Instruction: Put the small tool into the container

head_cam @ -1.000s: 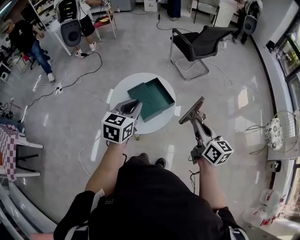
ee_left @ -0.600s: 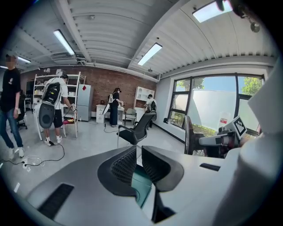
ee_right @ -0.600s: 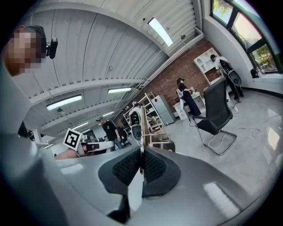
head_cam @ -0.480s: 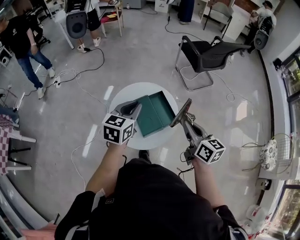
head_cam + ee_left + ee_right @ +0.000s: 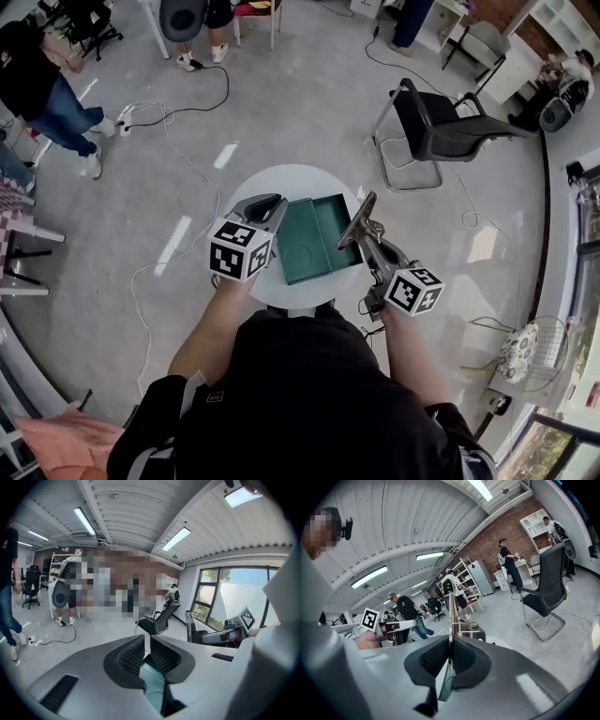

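Observation:
An open green container (image 5: pixel 309 246) lies on a small round white table (image 5: pixel 291 183). My right gripper (image 5: pixel 368 244) is shut on the small tool (image 5: pixel 357 221), a flat metal piece that sticks up and forward over the container's right wall. In the right gripper view the tool (image 5: pixel 451 613) stands edge-on between the pads of my right gripper (image 5: pixel 450 656), with the container's green edge (image 5: pixel 444 686) below. My left gripper (image 5: pixel 262 207) hovers at the container's left side. Its pads stand almost together with nothing between them, and the left gripper (image 5: pixel 146 651) sits over the green container floor (image 5: pixel 152 681).
A black office chair (image 5: pixel 441 127) stands on the floor beyond the table to the right. Cables (image 5: pixel 169 112) trail across the floor at the left. A person in dark clothes (image 5: pixel 37 80) stands far left, and others are at the back.
My right gripper has carried the tool leftward, from beside the table to over the container's right wall. The left gripper has kept its place at the container's left side.

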